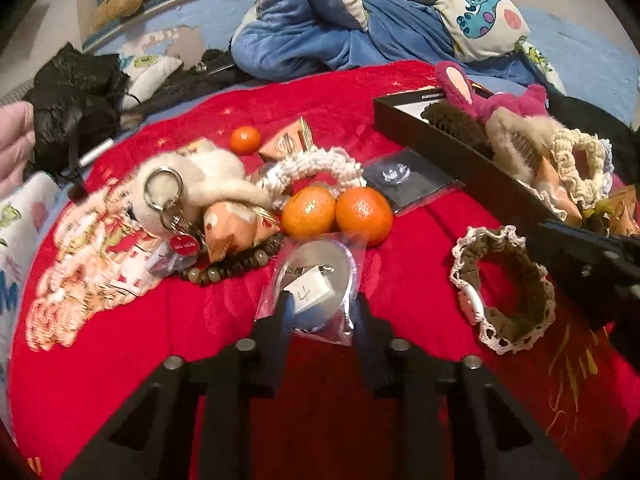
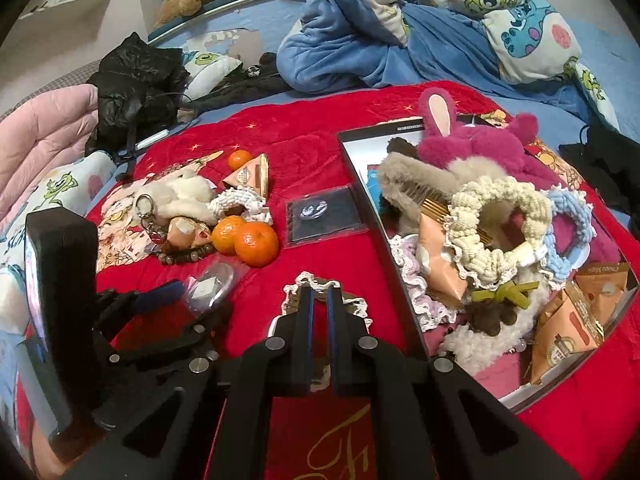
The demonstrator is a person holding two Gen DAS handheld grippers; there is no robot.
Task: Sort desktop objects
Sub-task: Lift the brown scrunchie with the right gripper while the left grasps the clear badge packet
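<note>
On the red cloth (image 1: 208, 312) lies a clear bag with a round mirror and a white tag (image 1: 316, 284). My left gripper (image 1: 322, 304) is open, its fingers on either side of the bag's near edge. A brown and white crocheted scrunchie (image 1: 506, 288) lies to the right. In the right wrist view my right gripper (image 2: 319, 294) has its fingers close together over that scrunchie (image 2: 352, 306); whether it grips it I cannot tell. Two oranges (image 1: 336, 214) and a small one (image 1: 245, 140) lie behind.
A black box (image 2: 368, 200) on the right holds scrunchies, plush hair bands and snack packets. A fluffy keychain (image 1: 188, 192), bead bracelet (image 1: 236, 264), white scrunchie (image 1: 316, 168) and dark packet (image 1: 408, 180) lie on the cloth. Blue blankets and black clothing lie behind.
</note>
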